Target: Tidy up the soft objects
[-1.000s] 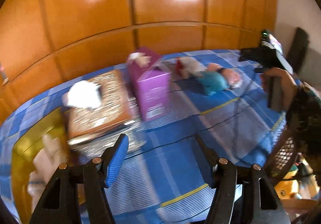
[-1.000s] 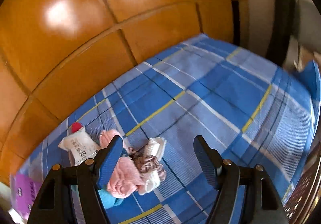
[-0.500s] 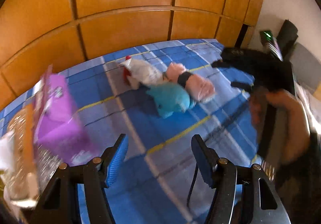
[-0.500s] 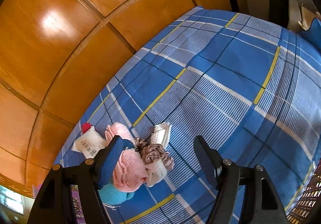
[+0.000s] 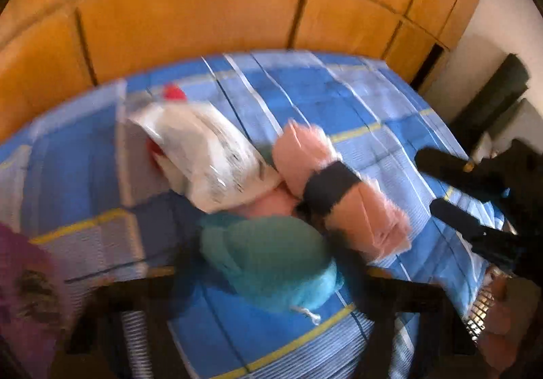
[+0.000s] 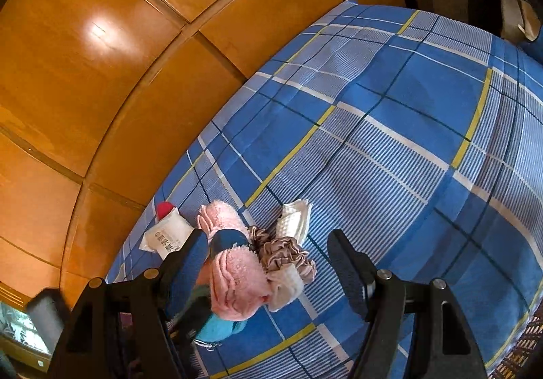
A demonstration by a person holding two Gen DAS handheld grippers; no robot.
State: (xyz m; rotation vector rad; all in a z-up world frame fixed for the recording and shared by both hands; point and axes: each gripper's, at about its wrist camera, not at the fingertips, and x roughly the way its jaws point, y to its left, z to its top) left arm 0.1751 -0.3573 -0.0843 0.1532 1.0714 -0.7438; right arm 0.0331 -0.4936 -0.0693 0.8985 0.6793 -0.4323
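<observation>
A teal soft bundle lies on the blue checked bedspread, between the blurred fingers of my left gripper. Its jaws are closing around the bundle; I see no firm pinch. Behind the bundle lie a pink rolled towel with a dark band and a white plastic bag. My right gripper hovers open over the same pile, above the pink rolled towel, a brown ruffled cloth and a white waffle cloth. In the left wrist view, the right gripper reaches in from the right.
Orange wooden panels run behind the bed. A purple box stands at the lower left. A wicker basket sits off the bed's right edge. The bedspread stretches bare to the right of the pile.
The left gripper swept right, away from the boxes, and came down over the soft pile. Its jaws are narrower, with the teal bundle between them. The right gripper stayed put and tilted a little.
</observation>
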